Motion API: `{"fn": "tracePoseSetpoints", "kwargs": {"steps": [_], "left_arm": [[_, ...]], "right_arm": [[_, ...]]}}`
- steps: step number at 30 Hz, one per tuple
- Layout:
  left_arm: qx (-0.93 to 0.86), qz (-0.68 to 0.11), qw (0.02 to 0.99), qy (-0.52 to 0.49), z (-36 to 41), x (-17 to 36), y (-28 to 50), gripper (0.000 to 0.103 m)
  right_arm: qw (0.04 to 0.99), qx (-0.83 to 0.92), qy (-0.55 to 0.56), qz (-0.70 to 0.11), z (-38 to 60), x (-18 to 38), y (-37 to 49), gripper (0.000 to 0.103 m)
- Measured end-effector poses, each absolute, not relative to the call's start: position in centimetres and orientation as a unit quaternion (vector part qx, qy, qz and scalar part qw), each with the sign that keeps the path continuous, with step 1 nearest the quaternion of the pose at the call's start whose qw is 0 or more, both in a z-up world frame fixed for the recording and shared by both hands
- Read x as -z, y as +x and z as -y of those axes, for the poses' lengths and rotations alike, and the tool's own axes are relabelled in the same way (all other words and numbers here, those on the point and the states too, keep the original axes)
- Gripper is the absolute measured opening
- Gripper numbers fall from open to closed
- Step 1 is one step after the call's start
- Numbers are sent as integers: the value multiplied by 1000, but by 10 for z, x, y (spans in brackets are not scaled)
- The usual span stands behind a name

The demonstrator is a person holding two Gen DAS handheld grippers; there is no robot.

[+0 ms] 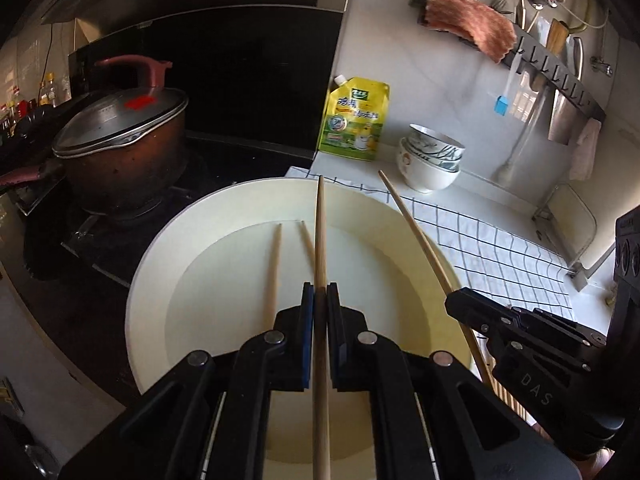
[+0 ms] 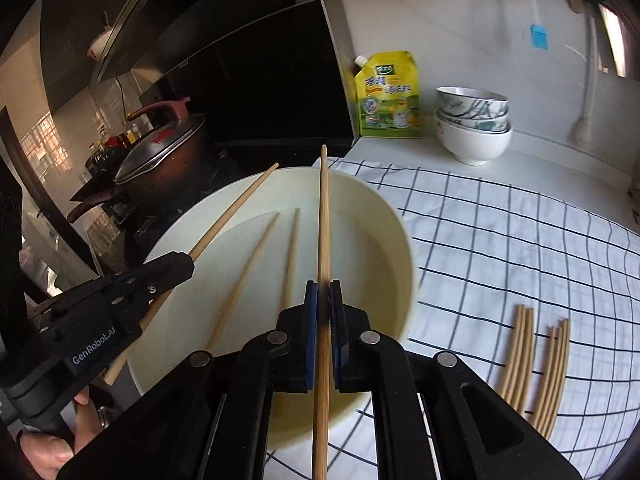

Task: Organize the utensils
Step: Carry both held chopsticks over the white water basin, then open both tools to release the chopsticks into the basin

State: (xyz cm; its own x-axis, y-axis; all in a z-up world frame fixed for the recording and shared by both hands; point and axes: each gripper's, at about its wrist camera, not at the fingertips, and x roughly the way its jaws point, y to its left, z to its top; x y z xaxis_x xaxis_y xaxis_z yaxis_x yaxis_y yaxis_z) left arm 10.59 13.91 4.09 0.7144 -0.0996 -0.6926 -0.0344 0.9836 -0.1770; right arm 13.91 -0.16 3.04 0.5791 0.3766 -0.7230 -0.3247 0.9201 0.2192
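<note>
Both tongs hold one chopstick each above the cream bowl (image 2: 404, 240). My left tongs (image 1: 320, 292) are clamped narrow on a chopstick (image 1: 320, 232) that runs straight forward between the blue pads (image 1: 307, 320). My right tongs (image 2: 323, 290) are clamped the same way on a second chopstick (image 2: 325, 216). Each wrist view also shows the other tongs entering from the side with its stick angled over the bowl rim.

Two more chopsticks (image 2: 260, 256) lie loose on the bowl floor, side by side and slightly splayed. On the checked cloth (image 2: 500, 232) to the right of the bowl, two small bundles of chopsticks (image 2: 520, 352) lie nearly parallel, near each other but apart.

I judge the step in hand to be the transfer of sticks from bowl to cloth, with most already sorted and four left. The next move calls for carrying both held sticks rightward, lowering them beside the bundles with their length matched to the rows, then opening gently so they do not roll. The stacked bowls (image 2: 474, 120) and yellow pouch (image 2: 388, 96) stand well apart on the table, clear of that path.
</note>
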Motion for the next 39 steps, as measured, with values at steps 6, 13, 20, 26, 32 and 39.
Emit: {"fn": "tracePoseSetpoints", "kwargs": {"steps": [6,13,20,26,32,39], "left_arm": [[8,-407,909,-93,-160,-14,125,7],[1,-427,898,-104,-168,8,130,7],[-13,-418,901,-115,-174,8,123,48],[-21,-403,908,-114,-174,-3,113,49],[-20,-401,909,-116,-172,-6,102,50],[-19,-399,909,-118,-165,-10,87,55]], "right_arm": [[865,-212,12,-454,-38,-8,165,6],[850,-208,6,-484,-47,13,173,6],[856,-199,11,-476,-40,9,170,15],[863,-195,12,-467,-34,3,162,15],[867,-191,17,-460,-26,-3,151,15],[873,-194,21,-447,-15,-13,130,15]]}}
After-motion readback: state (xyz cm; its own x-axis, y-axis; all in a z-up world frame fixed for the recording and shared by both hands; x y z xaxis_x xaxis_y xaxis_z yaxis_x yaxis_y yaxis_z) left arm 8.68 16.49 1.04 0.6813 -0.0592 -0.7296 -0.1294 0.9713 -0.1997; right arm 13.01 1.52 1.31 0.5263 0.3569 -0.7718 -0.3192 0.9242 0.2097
